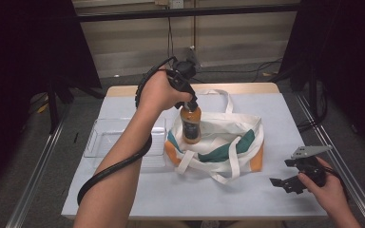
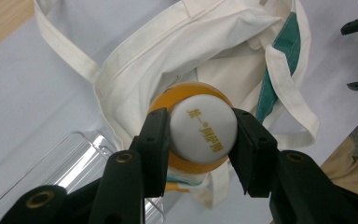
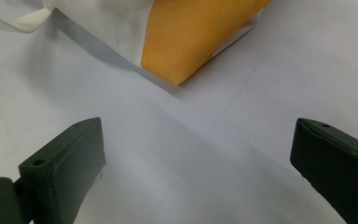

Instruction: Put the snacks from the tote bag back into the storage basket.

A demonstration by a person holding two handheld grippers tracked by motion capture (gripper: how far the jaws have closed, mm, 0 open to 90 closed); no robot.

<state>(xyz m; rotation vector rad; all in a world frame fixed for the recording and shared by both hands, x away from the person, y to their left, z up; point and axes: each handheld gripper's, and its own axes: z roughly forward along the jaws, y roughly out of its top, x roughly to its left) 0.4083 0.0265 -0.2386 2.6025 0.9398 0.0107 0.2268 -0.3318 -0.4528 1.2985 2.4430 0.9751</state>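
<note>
High view: clear tray (image 1: pixel 105 137) beside tote bag (image 1: pixel 228 142) on table (image 1: pixel 171 194)

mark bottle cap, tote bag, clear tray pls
bottle cap (image 2: pixel 203 128), left gripper view, white top face.
tote bag (image 1: pixel 228 124), high view, cream upper panel.
clear tray (image 1: pixel 105 130), high view, bare floor.

Soft matt cloth bag (image 1: pixel 228 142), glossy clear plastic tray (image 1: pixel 100 137), smooth white bottle cap (image 2: pixel 203 128).

looks like a lab test bay: white table (image 1: pixel 123 190) boxed in by a metal frame (image 1: pixel 185 12), black curtains (image 1: pixel 28 42) either side, cables (image 1: pixel 261 69) on the floor.
</note>
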